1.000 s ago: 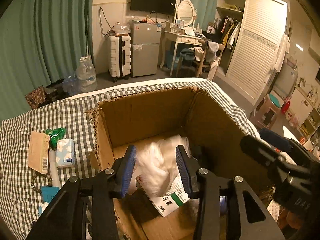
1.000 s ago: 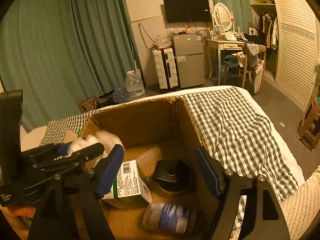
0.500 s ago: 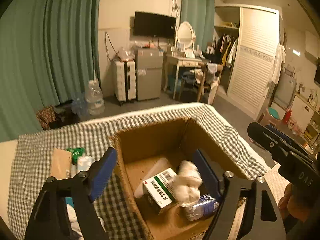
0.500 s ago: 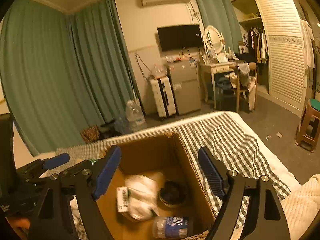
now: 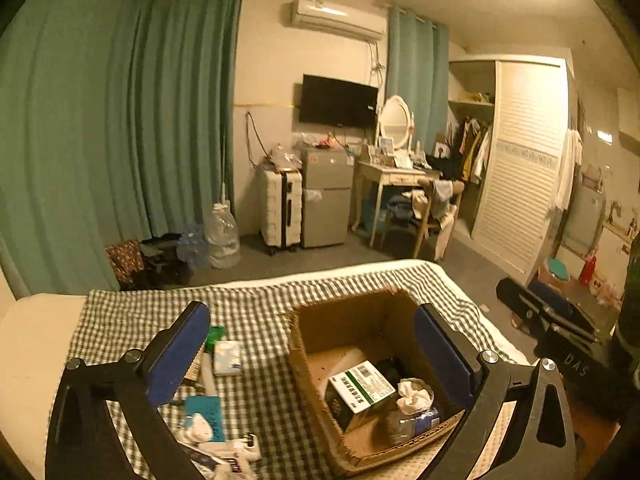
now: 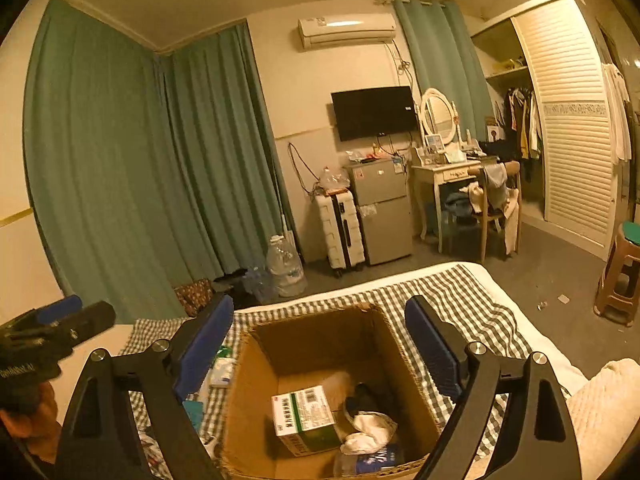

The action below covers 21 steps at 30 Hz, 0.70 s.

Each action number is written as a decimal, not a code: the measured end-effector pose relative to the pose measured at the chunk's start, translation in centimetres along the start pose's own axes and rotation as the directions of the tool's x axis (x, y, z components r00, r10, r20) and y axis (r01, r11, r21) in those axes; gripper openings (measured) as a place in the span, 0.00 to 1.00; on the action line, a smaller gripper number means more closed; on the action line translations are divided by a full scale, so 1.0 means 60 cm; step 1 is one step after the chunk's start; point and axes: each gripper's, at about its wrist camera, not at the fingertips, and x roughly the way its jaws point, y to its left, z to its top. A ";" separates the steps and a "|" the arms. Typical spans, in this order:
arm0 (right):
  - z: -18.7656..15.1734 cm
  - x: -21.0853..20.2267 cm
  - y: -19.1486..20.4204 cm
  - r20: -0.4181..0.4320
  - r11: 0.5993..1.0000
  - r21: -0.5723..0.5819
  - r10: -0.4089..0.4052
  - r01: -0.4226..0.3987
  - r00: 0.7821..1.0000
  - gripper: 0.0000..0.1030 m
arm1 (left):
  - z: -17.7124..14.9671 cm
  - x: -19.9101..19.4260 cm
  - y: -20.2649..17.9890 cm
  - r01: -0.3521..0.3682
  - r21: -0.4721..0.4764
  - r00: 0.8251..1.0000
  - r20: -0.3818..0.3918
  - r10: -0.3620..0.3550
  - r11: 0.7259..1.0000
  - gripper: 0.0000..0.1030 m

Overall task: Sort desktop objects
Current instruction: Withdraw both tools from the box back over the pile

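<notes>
Both tongs are up above the bed with nothing in them. From the left wrist cam, the left gripper [image 5: 316, 344] has just been opening and its jaws stand wide apart, empty. Below it the cardboard box [image 5: 344, 320] sits on the checkered bedspread [image 5: 256, 304], holding a green-and-white medicine box [image 5: 362, 388], a crumpled white wad [image 5: 412, 394] and a bottle [image 5: 412, 426]. Loose stuff like a tissue pack [image 5: 227, 357] lies left of the box.

Right wrist cam: right gripper [image 6: 320, 348] also just been opening, jaws apart, empty, over the same cardboard box [image 6: 320, 332].
</notes>
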 end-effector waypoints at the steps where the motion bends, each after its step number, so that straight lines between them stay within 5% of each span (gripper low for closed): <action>1: 0.000 -0.004 0.006 0.004 1.000 -0.007 0.005 -0.005 1.000 0.86 | 0.001 -0.012 0.007 -0.008 -0.005 1.000 0.008 0.008 1.000 1.00; 8: 0.007 -0.031 0.056 0.031 0.999 -0.020 0.027 -0.026 0.999 1.00 | 0.015 -0.069 0.060 -0.117 0.001 0.992 0.041 0.116 0.993 1.00; 21: -0.003 -0.046 0.177 -0.018 0.988 -0.114 0.099 -0.100 0.995 1.00 | 0.009 -0.158 0.179 -0.251 -0.031 0.964 0.085 0.252 0.968 1.00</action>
